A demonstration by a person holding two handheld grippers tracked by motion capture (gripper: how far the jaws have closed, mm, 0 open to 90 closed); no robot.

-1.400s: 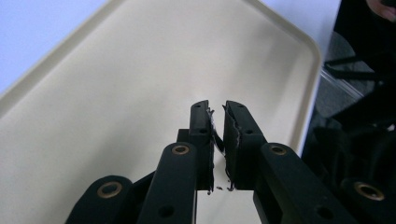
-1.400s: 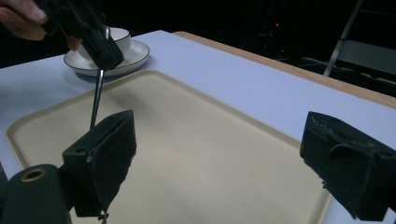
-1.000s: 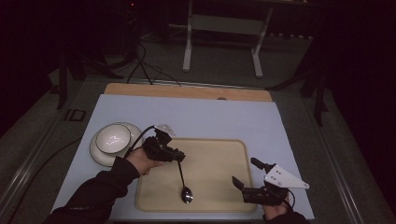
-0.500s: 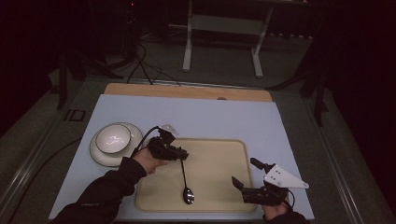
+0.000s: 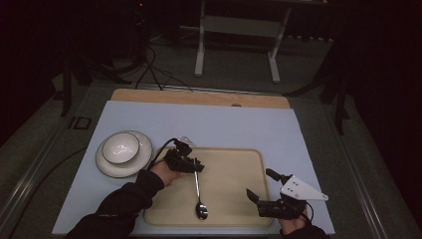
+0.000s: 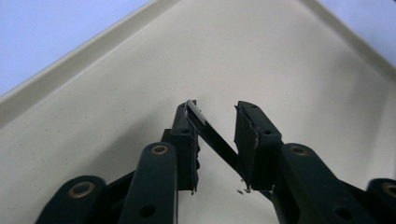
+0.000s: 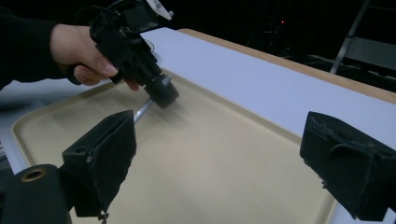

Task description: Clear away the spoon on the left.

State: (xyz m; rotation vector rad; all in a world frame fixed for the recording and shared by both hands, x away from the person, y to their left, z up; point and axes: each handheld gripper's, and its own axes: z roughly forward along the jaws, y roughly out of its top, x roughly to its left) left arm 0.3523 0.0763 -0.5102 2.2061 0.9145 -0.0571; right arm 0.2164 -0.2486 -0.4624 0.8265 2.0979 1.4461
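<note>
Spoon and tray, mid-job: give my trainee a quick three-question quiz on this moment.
1. True or false: the spoon lies on the beige tray.
2. What sits on the white plate left of the tray? A) a cup B) a white bowl C) a fork
3. Which part of the spoon lies between the jaws of the left gripper?

Key
1. True; its bowl end points toward the person.
2. B, the white bowl.
3. The handle's tip; the jaws have just been opening and the far pad stands clear of it. The right gripper waits open at the tray's right edge.
</note>
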